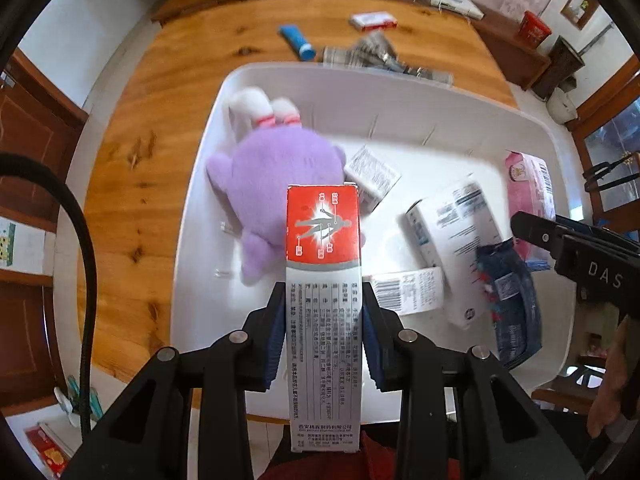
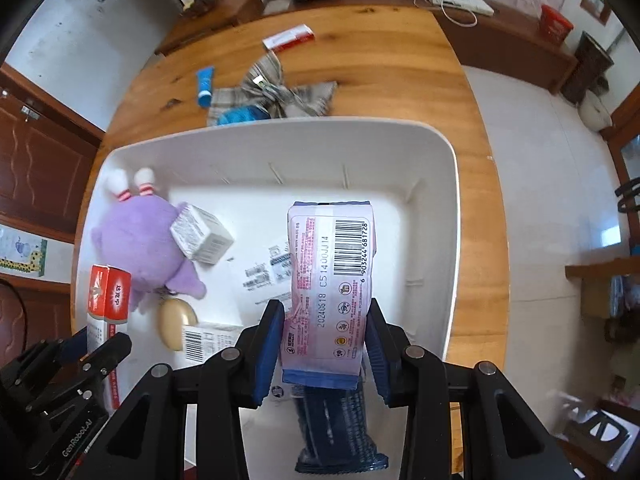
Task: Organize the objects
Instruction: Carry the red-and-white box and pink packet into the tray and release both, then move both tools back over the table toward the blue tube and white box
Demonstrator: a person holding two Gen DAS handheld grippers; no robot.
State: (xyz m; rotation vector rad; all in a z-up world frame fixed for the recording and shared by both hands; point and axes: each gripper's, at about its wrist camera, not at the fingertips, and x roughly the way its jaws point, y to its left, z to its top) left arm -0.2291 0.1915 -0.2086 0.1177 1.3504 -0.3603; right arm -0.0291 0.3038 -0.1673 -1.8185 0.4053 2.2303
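Gripping a long red-and-grey cardboard carton printed with a grey human figure, the left gripper has its blue ribbed pads clamped on the carton's two long sides, at centre frame in the left wrist view, over a white smooth-walled plastic tub with rounded corners. The right gripper is likewise closed on a soft pink-and-white plastic packet bearing a barcode and a printed date, held upright at centre frame of the right wrist view; a dark blue ribbed pouch lies below it on the tub floor. Inside the tub, at the left, a fuzzy purple plush toy with white ears lies flat, with a small white cardboard box resting tilted against it, a beige oval piece just beside its lower edge, and a barcoded white box next to that. A larger white printed box lies at the right of the left wrist view. The tub stands on a glossy knotted wooden table; beyond its far rim, in the upper part of both views, lie a blue tube, a crumpled grey plaid cloth and a flat red-and-white box, all apart from the tub's contents.
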